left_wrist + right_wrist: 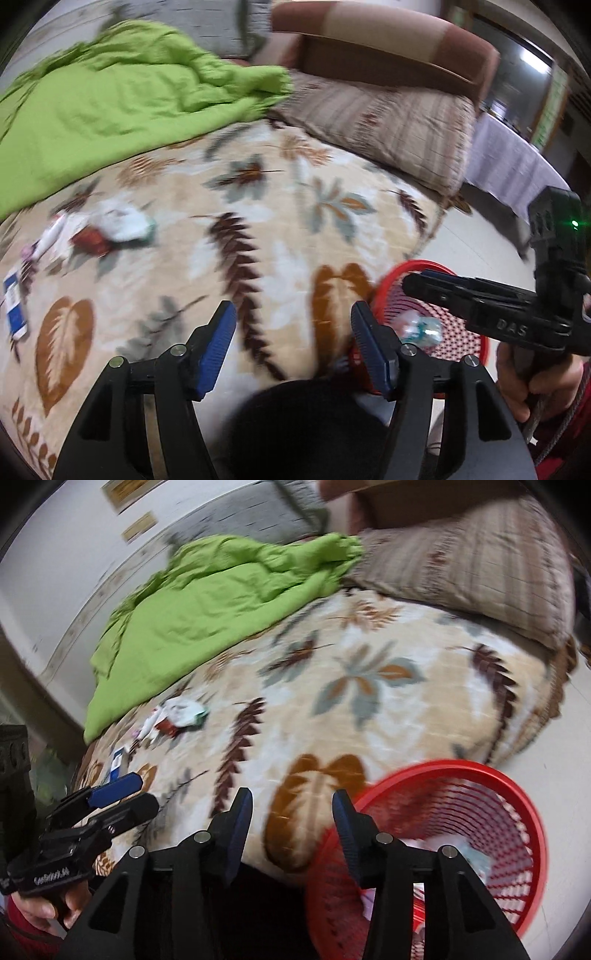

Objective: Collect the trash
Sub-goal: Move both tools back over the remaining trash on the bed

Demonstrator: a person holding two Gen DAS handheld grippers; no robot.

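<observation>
Both claws are empty right now. The left claw has its blue-padded jaws standing about half apart with nothing between them, just the leaf-patterned beige blanket covering the bed behind the gap. Same for the right claw: jaws parted a fair bit, nothing gripped, hanging over the near edge of the bed right where it meets the round red plastic mesh basket.

The basket sits on the pale floor, just beside the bed's near edge. Inside it there's a crumpled bit of clear and light-blue wrapper trash lying on the bottom; it's blurry, so I can't tell exactly what it is.

The rest of the trash is still on the bed, over toward its left side: a little cluster of white crumpled paper with a red-brown scrap, and nearer the left edge a small blue and white carton. They're well apart from both claws.

Further back a rumpled bright green quilt covers the far left part of the bed, and a striped brown pillow lies at the far right corner.
</observation>
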